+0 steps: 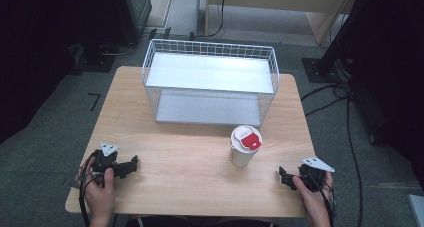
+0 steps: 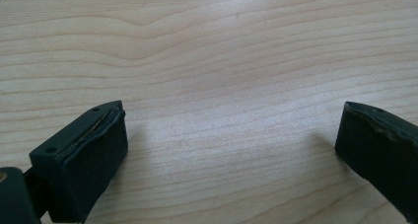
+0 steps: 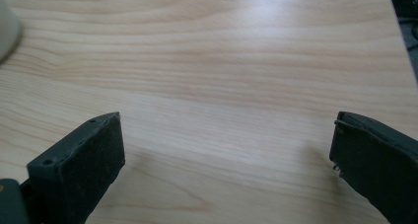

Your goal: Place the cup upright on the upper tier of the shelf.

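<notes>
Left gripper (image 2: 231,150): jaws spread wide, nothing between them, bare wood grain in the gap. In the high view the left gripper (image 1: 131,163) lies low over the near-left corner of the table (image 1: 175,152), held by the left hand (image 1: 101,192), grey three-cornered plate on top, cable looping off the near-left edge.

Right gripper (image 3: 226,155): jaws likewise spread wide and empty, wood beneath. In the high view the right gripper (image 1: 283,176) sits at the near-right corner, held by the right hand (image 1: 314,197), jaws pointing toward the table's middle.

Cup (image 1: 244,146): white, upright, with a white lid carrying a red tab or label. Any writing on the lid is too small to read. It stands right of centre, in front of the rack, nearer the right gripper but apart from it. A pale curved edge at the top-left corner of the right gripper view is probably this cup (image 3: 7,31).

Wire rack (image 1: 210,82): white mesh, two flat shelves, standing at the far middle of the table, both shelves bare.

Surface: light wood-grain tabletop, glare near the rack. Room: grey carpeted floor, black cables (image 1: 350,137) at the right, dark equipment at both sides, pale wooden furniture at the far end.
</notes>
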A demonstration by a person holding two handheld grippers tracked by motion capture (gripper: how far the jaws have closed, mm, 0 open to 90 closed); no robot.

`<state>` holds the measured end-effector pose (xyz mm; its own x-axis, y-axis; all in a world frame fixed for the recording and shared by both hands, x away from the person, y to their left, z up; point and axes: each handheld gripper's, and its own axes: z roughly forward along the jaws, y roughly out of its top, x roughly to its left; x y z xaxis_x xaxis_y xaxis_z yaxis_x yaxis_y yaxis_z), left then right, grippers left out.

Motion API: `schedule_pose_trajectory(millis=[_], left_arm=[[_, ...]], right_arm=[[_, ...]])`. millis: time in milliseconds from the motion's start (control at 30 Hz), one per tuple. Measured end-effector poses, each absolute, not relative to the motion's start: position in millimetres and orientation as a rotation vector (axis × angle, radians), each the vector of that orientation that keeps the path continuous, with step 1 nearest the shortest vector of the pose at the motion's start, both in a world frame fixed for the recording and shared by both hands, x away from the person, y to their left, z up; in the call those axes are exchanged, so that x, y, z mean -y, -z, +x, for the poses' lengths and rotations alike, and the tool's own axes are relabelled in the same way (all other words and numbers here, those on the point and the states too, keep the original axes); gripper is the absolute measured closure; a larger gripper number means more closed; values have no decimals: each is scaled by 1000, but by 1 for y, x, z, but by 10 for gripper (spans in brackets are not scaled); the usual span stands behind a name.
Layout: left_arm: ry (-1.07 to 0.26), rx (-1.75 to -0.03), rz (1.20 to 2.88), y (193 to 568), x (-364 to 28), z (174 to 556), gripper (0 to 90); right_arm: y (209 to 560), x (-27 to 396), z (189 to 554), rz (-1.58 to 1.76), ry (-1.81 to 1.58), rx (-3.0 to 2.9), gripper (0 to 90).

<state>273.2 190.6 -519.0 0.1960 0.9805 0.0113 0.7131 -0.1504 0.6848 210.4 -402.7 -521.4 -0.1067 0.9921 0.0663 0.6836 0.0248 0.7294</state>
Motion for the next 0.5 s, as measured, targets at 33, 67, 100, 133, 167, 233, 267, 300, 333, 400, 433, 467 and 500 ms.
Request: schedule_pose_trajectory(millis=[33,67,100,133,167,233,267,300,333,400,433,467,500], left_arm=[[-636,-1575,1930,519,-191,273,0],[-636,-1576,1929,519,-191,273,0],[-636,-1576,1929,519,-191,273,0],[-636,-1575,1930,519,-191,273,0],[-635,-1576,1929,519,-191,273,0],[-635,-1576,1931,519,-191,273,0],[-635,-1576,1931,519,-191,273,0],[-635,-1575,1931,519,-191,273,0],[-635,-1575,1930,519,-191,273,0],[-636,-1575,1930,519,-191,273,0],[-635,-1575,1930,519,-191,273,0],[-635,-1575,1930,519,-191,273,0],[-636,-1575,1931,519,-191,273,0]], right_arm=[[519,397,211,1686,-892,-1842,6],[518,394,211,1679,-905,-1846,6],[518,394,211,1679,-905,-1846,6],[517,391,211,1669,-914,-1850,6],[515,386,211,1655,-931,-1856,6],[514,381,211,1641,-944,-1862,6],[513,378,211,1638,-950,-1865,6],[513,378,211,1638,-950,-1865,6],[511,373,211,1622,-956,-1874,6],[510,369,211,1604,-964,-1879,6],[510,366,211,1598,-966,-1883,6],[510,366,211,1598,-966,-1883,6],[510,364,212,1588,-970,-1888,6]])
